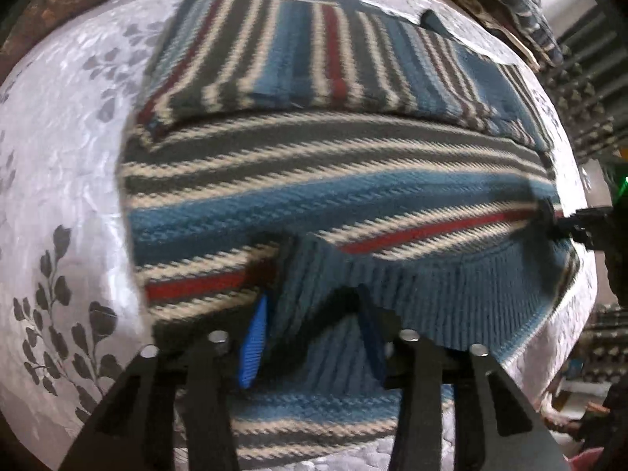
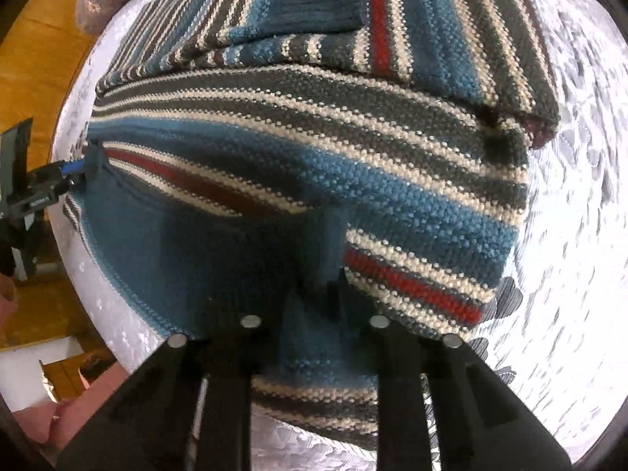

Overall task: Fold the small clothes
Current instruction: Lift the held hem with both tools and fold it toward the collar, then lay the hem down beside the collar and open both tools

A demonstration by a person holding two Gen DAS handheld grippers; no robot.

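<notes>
The left tongs [image 1: 314,333] are closed onto the ribbed blue hem of a striped knit sweater [image 1: 333,180], a bunched fold of the hem pinched between the blue pads [image 1: 253,345]. The right tongs [image 2: 314,310] likewise grip the same hem at its other end, the blue knit gathered between their black fingers, so both hold the sweater's near edge slightly raised off the counter [image 1: 70,165].

Ahead of each pair of tongs the sweater spreads flat, its bands of blue, grey, cream and red running crosswise. Farther ahead, the sleeves are folded in over the body, their stripes running lengthwise. In the left wrist view, the right tongs show at the far right edge biting the hem; in the right wrist view, the left tongs show at the far left edge doing the same.

Beneath the sweater lies a white tablecloth [image 2: 569,235] printed with grey leafy sprigs, covering the round counter. Beyond the tablecloth's left edge, in the right wrist view, a wooden floor [image 2: 35,90] shows.
</notes>
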